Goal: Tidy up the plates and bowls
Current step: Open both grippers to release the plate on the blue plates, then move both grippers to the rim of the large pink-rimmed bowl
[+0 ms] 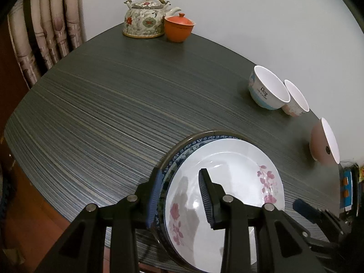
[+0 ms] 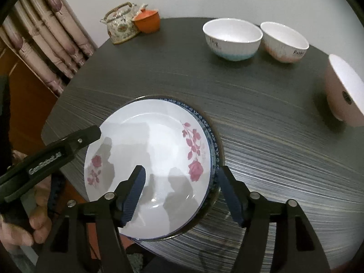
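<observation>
A white plate with pink flowers (image 1: 227,170) (image 2: 154,141) lies on a blue-patterned plate (image 1: 193,144) (image 2: 213,143) near the front edge of the dark table (image 1: 102,113). My left gripper (image 1: 179,193) straddles the stack's left rim, one pad outside the blue plate and one over the white plate's inside, with a gap showing. My right gripper (image 2: 182,191) straddles the right rim the same way, its pads standing wide apart. Three bowls stand at the back right: a blue-and-white bowl (image 1: 268,91) (image 2: 232,38), a pinkish bowl (image 1: 295,100) (image 2: 284,41) and a brownish bowl (image 1: 323,143) (image 2: 343,88).
A flowered teapot (image 1: 145,18) (image 2: 122,22) and an orange lidded cup (image 1: 179,27) (image 2: 147,21) stand at the far back by the wall. Curtains (image 1: 45,34) hang left of the table. A hand (image 2: 34,223) holds the left gripper at the lower left.
</observation>
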`<state>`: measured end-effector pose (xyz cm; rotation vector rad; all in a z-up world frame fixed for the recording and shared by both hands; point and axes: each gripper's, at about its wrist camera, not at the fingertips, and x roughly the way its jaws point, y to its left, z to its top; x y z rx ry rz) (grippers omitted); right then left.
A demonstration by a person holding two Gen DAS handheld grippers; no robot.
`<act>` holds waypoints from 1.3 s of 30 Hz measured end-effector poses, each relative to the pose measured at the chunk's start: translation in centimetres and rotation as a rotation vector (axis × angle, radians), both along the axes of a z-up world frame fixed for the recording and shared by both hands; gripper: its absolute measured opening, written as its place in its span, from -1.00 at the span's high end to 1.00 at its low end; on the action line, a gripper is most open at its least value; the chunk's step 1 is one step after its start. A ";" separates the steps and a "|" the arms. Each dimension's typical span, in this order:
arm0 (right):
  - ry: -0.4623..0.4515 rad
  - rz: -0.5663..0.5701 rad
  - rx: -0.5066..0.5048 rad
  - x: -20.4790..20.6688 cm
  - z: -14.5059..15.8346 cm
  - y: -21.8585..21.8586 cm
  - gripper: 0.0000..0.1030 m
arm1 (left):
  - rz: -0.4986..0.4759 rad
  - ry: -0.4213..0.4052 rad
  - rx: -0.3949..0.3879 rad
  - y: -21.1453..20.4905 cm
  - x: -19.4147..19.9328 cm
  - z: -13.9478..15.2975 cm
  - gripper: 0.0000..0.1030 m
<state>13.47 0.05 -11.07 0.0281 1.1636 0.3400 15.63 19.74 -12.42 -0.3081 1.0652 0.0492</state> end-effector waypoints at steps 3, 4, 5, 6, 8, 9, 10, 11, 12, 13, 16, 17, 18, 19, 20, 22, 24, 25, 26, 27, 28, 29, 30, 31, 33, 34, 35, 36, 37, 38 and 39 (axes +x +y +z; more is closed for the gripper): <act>-0.006 -0.038 0.016 -0.6 0.2 -1.0 -0.27 | 0.010 -0.004 0.002 0.1 -0.1 0.0 0.34; -0.006 -0.053 0.023 -0.9 0.3 -1.3 -0.27 | 0.013 -0.006 0.004 0.2 -0.2 0.1 0.34; -0.007 -0.069 0.031 -1.2 0.4 -1.8 -0.27 | 0.015 -0.008 0.006 0.2 -0.2 0.1 0.34; -0.010 -0.080 0.036 -1.4 0.5 -2.3 -0.27 | 0.016 -0.010 0.009 0.2 -0.2 0.2 0.34; -0.024 -0.113 0.038 -2.4 0.7 -3.6 -0.27 | 0.022 -0.009 0.016 0.2 -0.3 0.2 0.34; -0.030 -0.136 0.042 -2.8 0.9 -4.4 -0.27 | 0.026 -0.008 0.017 0.2 -0.3 0.3 0.34; -0.035 -0.151 0.045 -3.1 1.0 -5.1 -0.27 | 0.030 -0.006 0.017 0.3 -0.4 0.3 0.34; -0.036 -0.168 0.043 -3.4 1.1 -5.7 -0.27 | 0.032 -0.006 0.018 0.3 -0.4 0.3 0.34; -0.033 -0.184 0.043 -3.5 1.2 -6.4 -0.27 | 0.035 -0.007 0.022 0.3 -0.5 0.4 0.34; -0.031 -0.195 0.047 -3.5 1.1 -7.0 -0.27 | 0.037 -0.010 0.031 0.3 -0.5 0.4 0.34; -0.033 -0.235 0.042 -3.8 1.4 -9.2 -0.27 | 0.041 -0.019 0.064 0.1 -0.5 0.5 0.34; -0.034 -0.246 0.042 -3.9 1.5 -9.8 -0.27 | 0.044 -0.022 0.082 0.0 -0.5 0.5 0.34; -0.037 -0.263 0.042 -4.0 1.6 -10.7 -0.27 | 0.047 -0.027 0.096 0.0 -0.6 0.6 0.34; -0.037 -0.283 0.044 -4.0 1.7 -11.5 -0.27 | 0.052 -0.035 0.107 0.1 -0.7 0.7 0.34; -0.035 -0.301 0.051 -4.1 1.8 -12.4 -0.27 | 0.058 -0.041 0.112 0.2 -0.8 0.8 0.34; -0.036 -0.332 0.064 -4.1 1.9 -13.7 -0.27 | 0.074 -0.043 0.110 0.5 -0.9 0.9 0.34; -0.036 -0.369 0.070 -4.0 2.1 -15.4 -0.27 | 0.092 -0.039 0.112 0.7 -1.2 1.1 0.34; -0.037 -0.380 0.072 -4.0 2.2 -15.8 -0.27 | 0.098 -0.039 0.129 0.5 -1.5 1.3 0.34; -0.040 -0.391 0.069 -4.0 2.3 -16.6 -0.27 | 0.099 -0.036 0.140 0.4 -1.7 1.5 0.34; -0.045 -0.400 0.063 -4.0 2.5 -17.3 -0.27 | 0.098 -0.030 0.149 0.1 -1.8 1.6 0.34; -0.049 -0.408 0.061 -3.9 2.6 -17.9 -0.27 | 0.094 -0.025 0.159 -0.3 -1.9 1.8 0.34; -0.056 -0.420 0.062 -3.9 2.8 -18.8 -0.27 | 0.086 -0.023 0.164 -0.8 -2.1 2.1 0.34; -0.058 -0.434 0.066 -3.8 2.8 -19.7 -0.27 | 0.072 -0.020 0.166 -1.5 -2.2 2.4 0.34; -0.059 -0.447 0.071 -3.8 2.8 -20.5 -0.27 | 0.055 -0.019 0.171 -2.3 -2.2 2.7 0.34; -0.072 -0.461 0.094 -3.6 2.9 -22.2 -0.27 | 0.021 -0.016 0.171 -4.0 -1.9 3.3 0.34; -0.076 -0.466 0.093 -3.6 3.0 -22.6 -0.27 | 0.001 -0.013 0.156 -5.1 -1.5 3.5 0.34; -0.079 -0.478 0.085 -3.6 3.0 -23.4 -0.27 | -0.019 -0.009 0.134 -6.2 -1.0 3.8 0.34; -0.081 -0.494 0.079 -3.4 3.1 -24.5 -0.27 | -0.038 -0.006 0.120 -7.1 -0.4 3.9 0.34; -0.081 -0.501 0.082 -3.3 3.2 -25.1 -0.27 | -0.072 -0.003 0.104 -8.7 0.3 4.1 0.34; -0.080 -0.511 0.084 -3.1 3.2 -26.0 -0.27 | -0.106 -0.002 0.097 -10.3 1.1 4.3 0.34; -0.080 -0.525 0.081 -2.8 3.3 -27.0 -0.27 | -0.131 -0.002 0.093 -11.4 1.6 4.5 0.34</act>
